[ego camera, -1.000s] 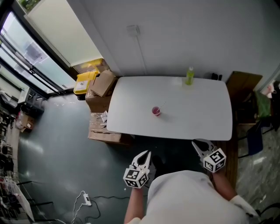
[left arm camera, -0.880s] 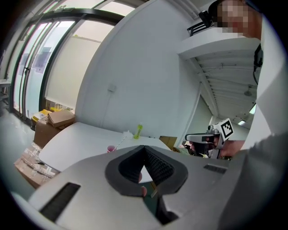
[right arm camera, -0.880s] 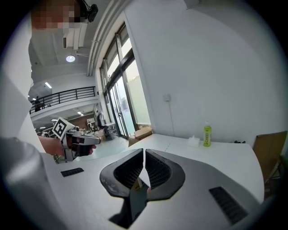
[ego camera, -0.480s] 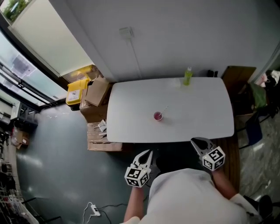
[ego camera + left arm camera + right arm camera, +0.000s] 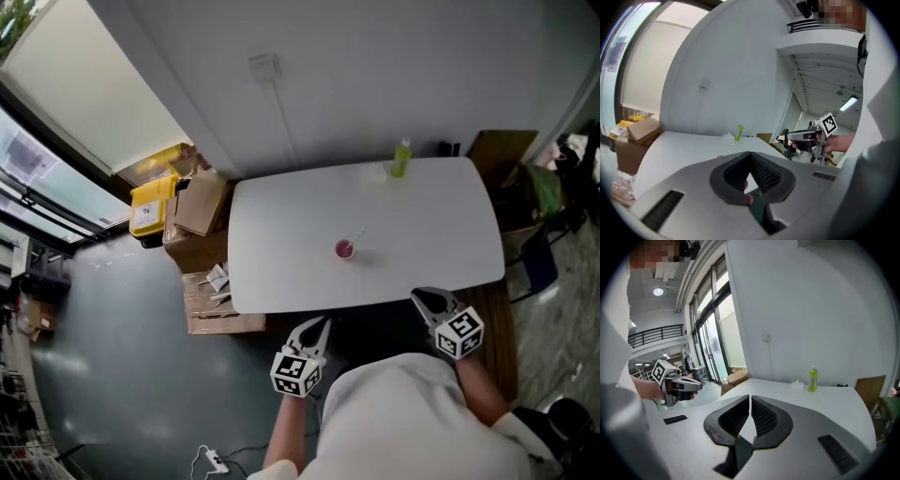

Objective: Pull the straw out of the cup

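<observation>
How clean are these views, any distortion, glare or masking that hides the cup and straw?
Head view: evenly lit, sharp, table edges bowed by the wide lens; the cup is tiny, its straw a faint line. Left gripper view: strong fisheye, dark corners, mosaic patch top right, window washed out. Right gripper view: same fisheye, mosaic patch top left, green bottle crisp.

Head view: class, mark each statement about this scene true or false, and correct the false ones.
1. The straw stands in the cup. True.
2. The bottle stands at the near edge of the table. False: it stands at the far edge, by the wall.
3. The left hand-held gripper holds the straw. False: it is shut on nothing, well short of the cup.
4. Cardboard boxes sit left of the table. True.
</observation>
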